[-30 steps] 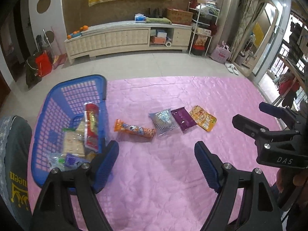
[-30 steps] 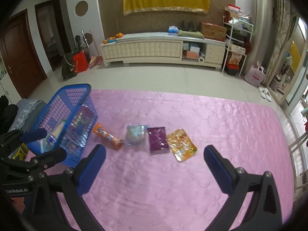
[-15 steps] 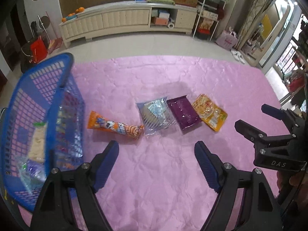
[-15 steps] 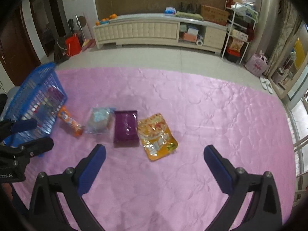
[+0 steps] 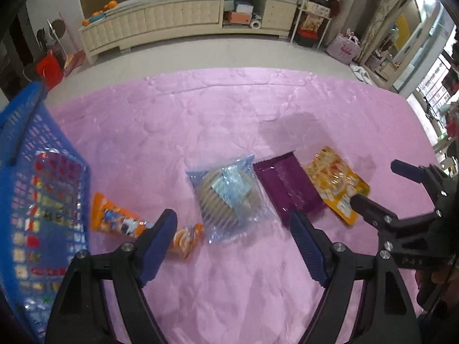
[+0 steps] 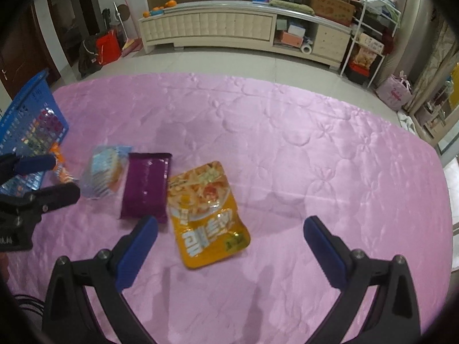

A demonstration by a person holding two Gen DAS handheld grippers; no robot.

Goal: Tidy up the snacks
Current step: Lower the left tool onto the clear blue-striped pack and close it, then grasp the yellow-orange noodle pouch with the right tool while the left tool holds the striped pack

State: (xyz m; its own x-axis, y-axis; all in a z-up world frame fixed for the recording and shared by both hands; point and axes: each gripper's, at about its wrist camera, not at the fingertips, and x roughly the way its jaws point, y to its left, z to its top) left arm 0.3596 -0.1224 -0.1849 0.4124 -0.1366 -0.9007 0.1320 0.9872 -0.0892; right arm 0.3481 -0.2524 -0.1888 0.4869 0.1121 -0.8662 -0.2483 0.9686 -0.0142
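While both tongs hang over the pink quilt with nothing in them, four snacks lie in a row near its front edge. The left tongs stand wide apart above the clear bag of cookies. The right tongs stand wide apart too, above the yellow pouch. Between those two lies the purple packet, and the orange packet lies by the blue basket at the quilt's left edge — that basket already has snacks in it.

I think the step now is to pick up a snack with each hand. To do it well, go straight down so one finger lands on each side of the bag. The clear bag is puffy and slippery — pinch it across the middle, gently, so the cookies do not break. The yellow pouch lies flat, so slide a finger under its edge. The purple packet sits just beside both, so try not to push it.
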